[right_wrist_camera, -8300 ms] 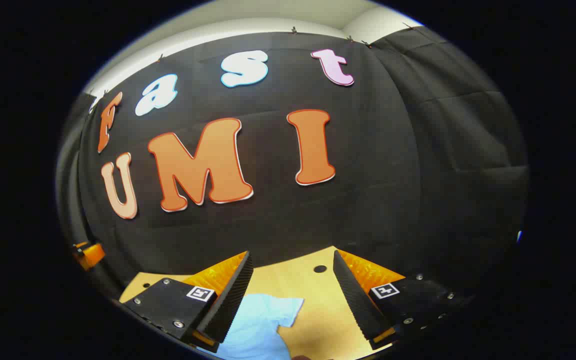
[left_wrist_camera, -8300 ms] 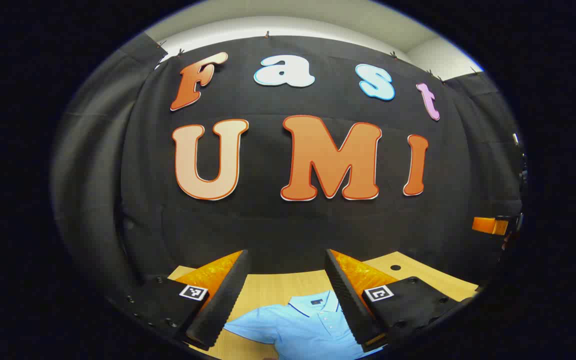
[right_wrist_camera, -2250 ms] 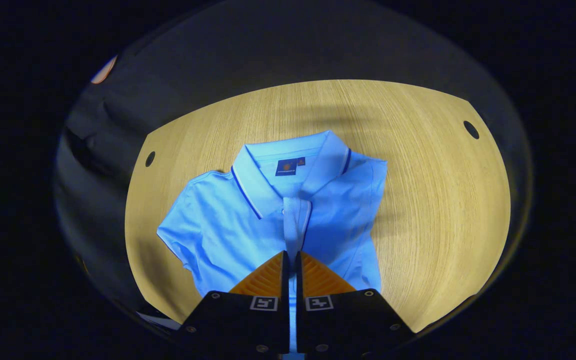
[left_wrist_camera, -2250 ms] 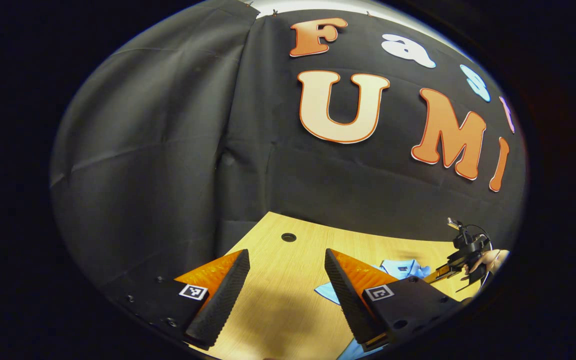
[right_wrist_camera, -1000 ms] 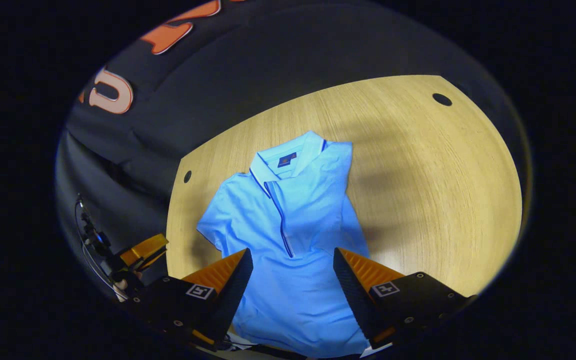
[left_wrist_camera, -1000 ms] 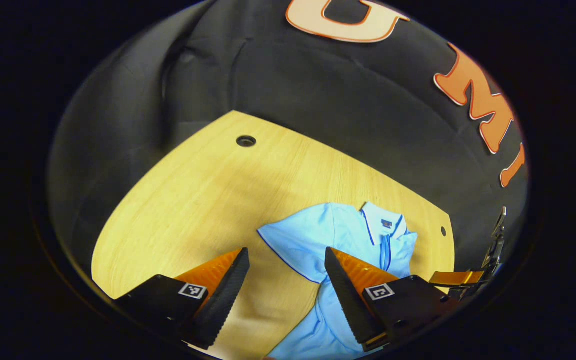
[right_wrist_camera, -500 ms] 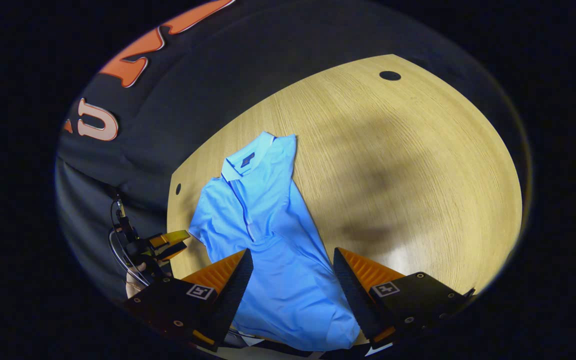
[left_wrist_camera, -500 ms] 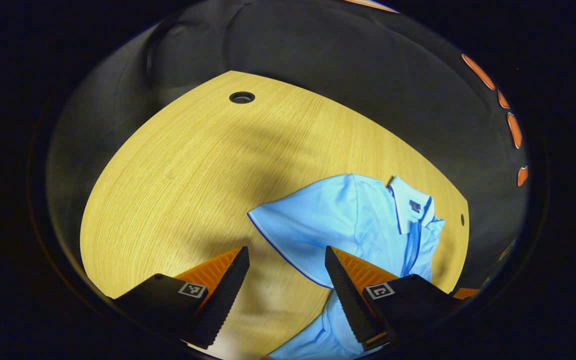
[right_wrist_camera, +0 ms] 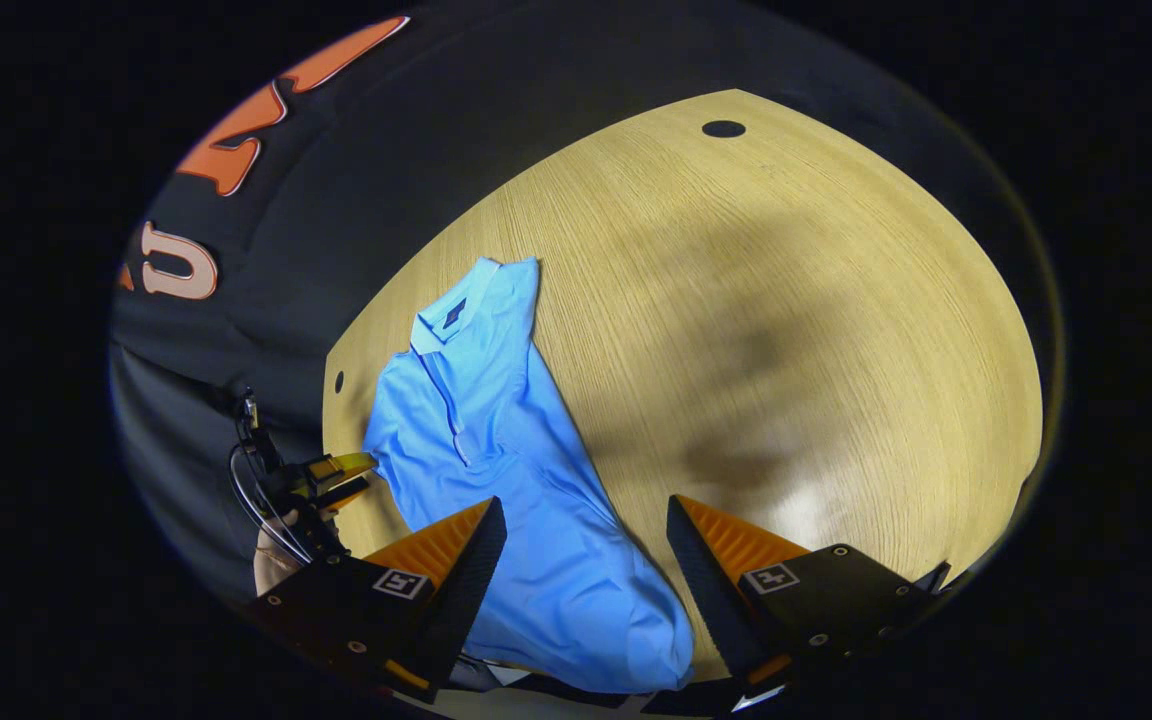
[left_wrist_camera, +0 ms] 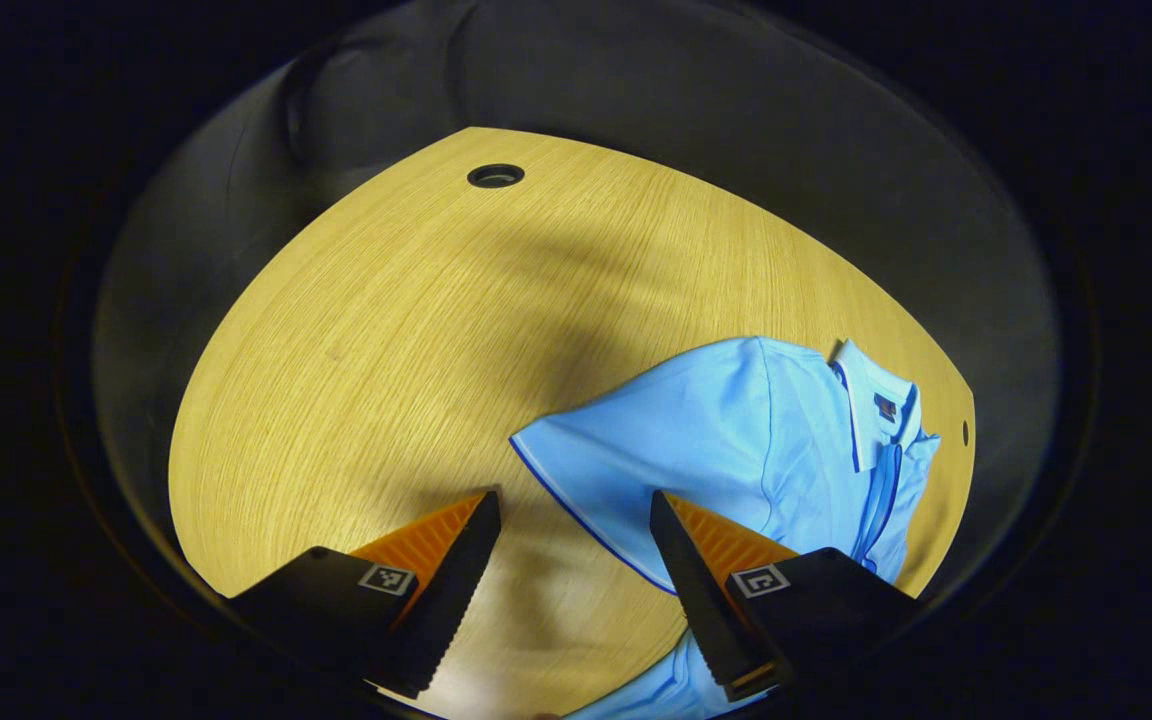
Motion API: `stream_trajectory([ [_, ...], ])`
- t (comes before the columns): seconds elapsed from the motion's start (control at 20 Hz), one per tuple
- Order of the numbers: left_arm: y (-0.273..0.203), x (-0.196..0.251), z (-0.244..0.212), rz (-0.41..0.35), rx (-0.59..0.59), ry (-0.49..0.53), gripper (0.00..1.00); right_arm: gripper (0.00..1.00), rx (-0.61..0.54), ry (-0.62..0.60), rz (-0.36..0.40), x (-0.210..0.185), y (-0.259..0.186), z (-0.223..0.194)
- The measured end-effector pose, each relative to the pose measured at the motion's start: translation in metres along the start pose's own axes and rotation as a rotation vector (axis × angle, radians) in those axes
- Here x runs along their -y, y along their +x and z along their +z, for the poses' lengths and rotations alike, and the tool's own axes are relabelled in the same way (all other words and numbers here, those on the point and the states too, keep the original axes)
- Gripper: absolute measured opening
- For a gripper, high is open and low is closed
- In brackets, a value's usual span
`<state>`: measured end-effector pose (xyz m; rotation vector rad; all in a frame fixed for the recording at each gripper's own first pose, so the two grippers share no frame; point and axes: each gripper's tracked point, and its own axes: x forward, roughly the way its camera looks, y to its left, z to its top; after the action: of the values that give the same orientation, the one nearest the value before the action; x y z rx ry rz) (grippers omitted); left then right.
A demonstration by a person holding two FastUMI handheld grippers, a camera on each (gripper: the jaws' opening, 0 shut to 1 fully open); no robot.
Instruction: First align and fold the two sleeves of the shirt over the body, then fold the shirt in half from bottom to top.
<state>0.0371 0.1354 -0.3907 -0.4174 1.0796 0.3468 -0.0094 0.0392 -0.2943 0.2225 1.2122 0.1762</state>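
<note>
Since half a second ago both cameras have swung a little further: the light blue short-sleeved polo shirt (left_wrist_camera: 736,440) sits closer to the left gripper's fingers, and in the right gripper view it has slid toward the left of the picture. The shirt lies flat on the pale wooden table (left_wrist_camera: 386,330), collar toward the far edge; its right side looks already folded in to a straight edge (right_wrist_camera: 576,440), while the left sleeve (left_wrist_camera: 596,470), with its dark-trimmed hem, still spreads out on the wood. The fabric looks like a thin, soft knit, light and limp, likely to sag and drag rather than hold a shape, so a pinch on the sleeve's hem corner, where the trim gives a firmer edge, seems the best hold (a grip mid-panel would probably bunch it). The left gripper (left_wrist_camera: 576,575) hovers with its jaws spread wide, holding nothing, the sleeve hem just beyond and between them. The right gripper (right_wrist_camera: 586,580) is likewise spread and empty, over the shirt's lower edge near the table's front. In the right gripper view the left gripper and the hand (right_wrist_camera: 271,565) holding it appear beside the sleeve. A round cable hole (left_wrist_camera: 495,176) marks the table's far side.
</note>
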Motion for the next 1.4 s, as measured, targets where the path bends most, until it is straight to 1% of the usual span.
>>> stream_trajectory([
  [0.2,0.001,-0.001,-0.001,0.040,0.006,0.010,0.98,0.98,0.001,0.009,0.007,-0.002,-0.002,-0.001],
  [0.3,0.003,-0.007,-0.001,0.087,0.008,0.021,0.95,0.98,-0.003,0.003,0.007,-0.003,0.000,-0.004],
  [0.35,0.003,-0.008,-0.001,0.094,0.011,0.020,0.83,0.99,-0.004,0.003,0.009,-0.004,0.001,-0.005],
  [0.45,0.002,-0.009,-0.001,0.100,0.022,0.022,0.80,0.98,-0.005,0.005,0.009,-0.005,0.003,-0.007],
  [0.5,0.003,-0.010,0.001,0.098,0.032,0.016,0.76,0.98,-0.005,0.005,0.008,-0.005,0.003,-0.008],
  [0.55,0.002,-0.011,0.002,0.096,0.037,0.003,0.59,0.98,-0.005,0.004,0.006,-0.004,0.003,-0.010],
  [0.65,0.001,-0.009,0.003,0.069,0.035,0.005,0.39,0.98,-0.007,0.004,0.006,-0.003,0.001,-0.012],
  [0.7,-0.003,-0.008,0.003,0.057,0.034,0.021,0.33,0.98,-0.007,0.004,0.007,-0.004,0.001,-0.013],
  [0.75,0.000,-0.006,0.005,0.049,0.042,0.034,0.19,0.98,-0.006,0.003,0.008,-0.004,0.001,-0.013],
  [0.85,0.001,0.002,0.009,0.012,0.073,0.048,0.04,0.98,-0.003,0.001,0.004,-0.004,0.002,-0.014],
  [0.9,0.003,0.004,0.009,0.007,0.078,0.046,0.05,0.98,-0.002,-0.001,0.004,-0.004,0.001,-0.015],
  [1.0,0.001,0.005,0.010,-0.009,0.084,0.036,0.04,0.98,-0.001,-0.007,0.005,-0.005,0.001,-0.016],
  [1.1,-0.008,0.012,0.013,-0.039,0.099,0.039,0.04,0.98,0.002,-0.009,0.008,-0.005,0.000,-0.017],
  [1.35,-0.047,0.054,0.023,-0.133,0.162,0.093,0.03,0.98,0.011,-0.007,0.016,-0.003,-0.004,-0.019],
  [1.4,-0.051,0.058,0.026,-0.138,0.171,0.107,0.03,0.98,0.010,-0.008,0.015,-0.003,-0.005,-0.020],
])
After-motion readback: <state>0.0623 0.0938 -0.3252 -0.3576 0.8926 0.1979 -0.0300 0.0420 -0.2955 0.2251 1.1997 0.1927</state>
